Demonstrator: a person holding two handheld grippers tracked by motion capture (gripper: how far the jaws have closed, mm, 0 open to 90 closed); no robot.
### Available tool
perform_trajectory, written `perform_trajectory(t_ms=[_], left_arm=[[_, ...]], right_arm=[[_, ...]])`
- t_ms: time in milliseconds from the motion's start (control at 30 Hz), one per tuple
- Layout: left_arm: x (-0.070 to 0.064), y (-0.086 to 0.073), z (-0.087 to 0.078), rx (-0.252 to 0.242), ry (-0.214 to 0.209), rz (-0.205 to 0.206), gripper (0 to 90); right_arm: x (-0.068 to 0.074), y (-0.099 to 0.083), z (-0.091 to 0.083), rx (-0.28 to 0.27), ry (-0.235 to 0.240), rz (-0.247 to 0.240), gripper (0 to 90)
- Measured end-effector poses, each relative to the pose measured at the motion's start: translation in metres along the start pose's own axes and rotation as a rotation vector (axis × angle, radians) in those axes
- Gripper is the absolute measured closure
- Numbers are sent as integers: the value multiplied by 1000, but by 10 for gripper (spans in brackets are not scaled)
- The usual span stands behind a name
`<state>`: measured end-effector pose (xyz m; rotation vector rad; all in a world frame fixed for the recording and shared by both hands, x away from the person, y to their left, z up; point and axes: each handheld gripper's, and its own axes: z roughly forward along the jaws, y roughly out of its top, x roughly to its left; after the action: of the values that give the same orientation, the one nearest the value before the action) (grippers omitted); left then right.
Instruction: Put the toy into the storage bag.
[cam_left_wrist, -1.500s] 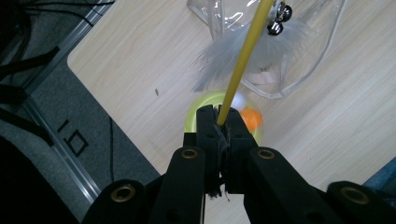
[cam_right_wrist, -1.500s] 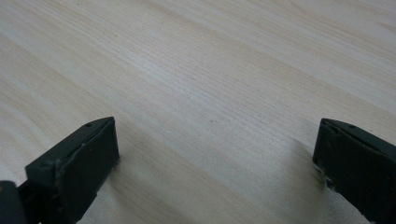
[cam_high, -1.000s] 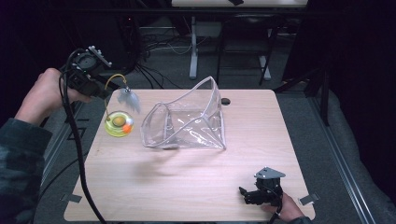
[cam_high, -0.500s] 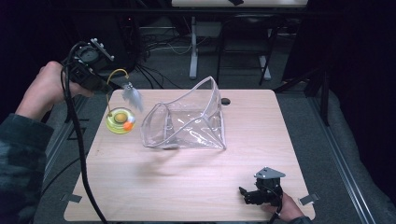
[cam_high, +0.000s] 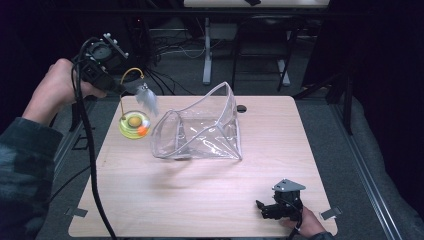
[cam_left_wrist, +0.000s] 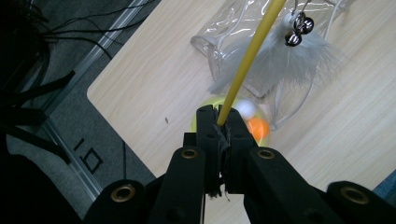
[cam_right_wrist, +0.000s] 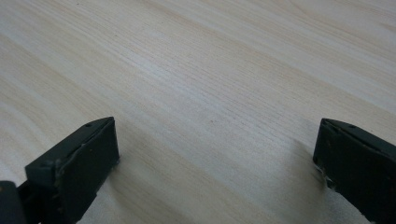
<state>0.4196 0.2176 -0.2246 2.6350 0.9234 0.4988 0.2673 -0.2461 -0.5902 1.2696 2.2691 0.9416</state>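
1. Nearest me, at the desk's (cam_high: 200, 200) front right corner, my right tool (cam_high: 274, 207) rests low with its jaws spread wide and nothing between them; its own view shows bare wood between them.
2. Mid-desk lies a clear plastic pouch (cam_high: 200, 135), its mouth gaping toward the left. I see nothing inside it.
3. Just left of the pouch, near the desk's left edge, is a cat toy: a round yellow dish (cam_high: 134, 125) holding an orange ball (cam_left_wrist: 258, 127) and a white ball (cam_left_wrist: 245, 108). I cannot tell whether the dish rests on the desk or hangs just above it.
4. A thin yellow wand (cam_left_wrist: 250, 53) rises from the dish and curves over, with a grey feather (cam_left_wrist: 285, 60) and small bells (cam_left_wrist: 296, 29) dangling at its end.
5. Farthest back, my left tool (cam_left_wrist: 223, 122) is clamped shut on the wand's lower part, above the dish.
6. I judge the step in hand to be carrying the toy to the pouch. Next I would swing it right and feed it through the open mouth, feather clear of the rim.
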Motion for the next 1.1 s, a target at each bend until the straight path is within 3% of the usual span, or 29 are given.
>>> perform_trajectory(t_ms=[667,1100], left_arm=[[-12,31,0,-32,-30,40,878],[-19,51,13,-21,-53,57,878]], right_arm=[[0,0,0,2,4,-1,0],[0,0,0,2,4,-1,0]])
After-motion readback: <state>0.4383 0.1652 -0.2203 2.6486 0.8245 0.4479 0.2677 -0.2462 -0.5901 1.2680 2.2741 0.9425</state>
